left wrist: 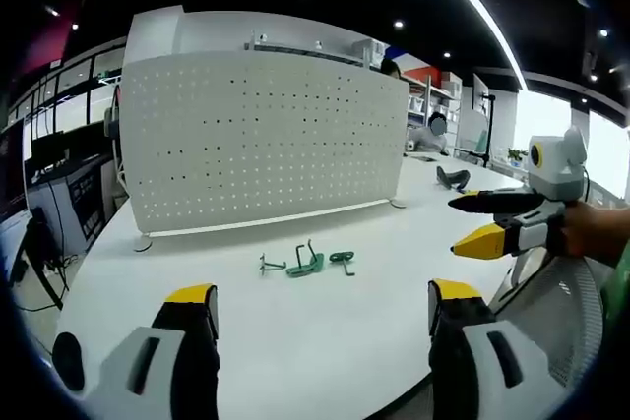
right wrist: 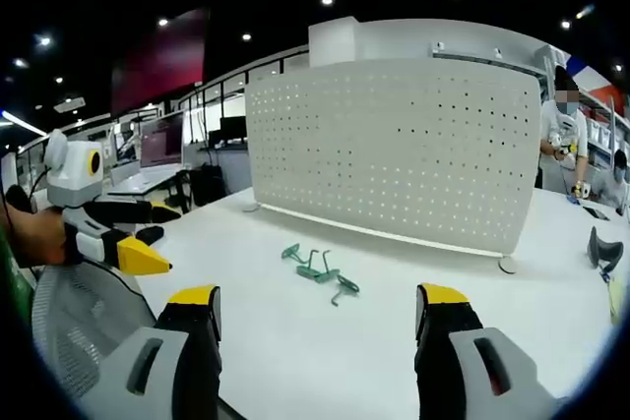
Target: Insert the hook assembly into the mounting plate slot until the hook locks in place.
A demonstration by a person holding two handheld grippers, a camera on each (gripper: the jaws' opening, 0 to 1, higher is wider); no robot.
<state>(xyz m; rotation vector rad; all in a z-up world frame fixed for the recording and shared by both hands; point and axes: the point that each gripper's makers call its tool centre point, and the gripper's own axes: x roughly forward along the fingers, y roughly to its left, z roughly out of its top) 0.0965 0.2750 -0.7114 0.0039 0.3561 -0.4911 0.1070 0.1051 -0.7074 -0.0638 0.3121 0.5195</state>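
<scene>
The white table (left wrist: 295,341) is carrying, well ahead of both grippers, an upright perforated mounting plate (left wrist: 261,140) that is facing the person, presumably so its holes are staying reachable and in sight. The left gripper (left wrist: 320,317) and right gripper (right wrist: 315,317) are both hovering over the near table edge with jaws spread wide and pinching nothing, apparently lining up for a pick. The small green hook pieces (left wrist: 307,263) are lying loose on the table between the grippers and the plate, not yet inserted.
</scene>
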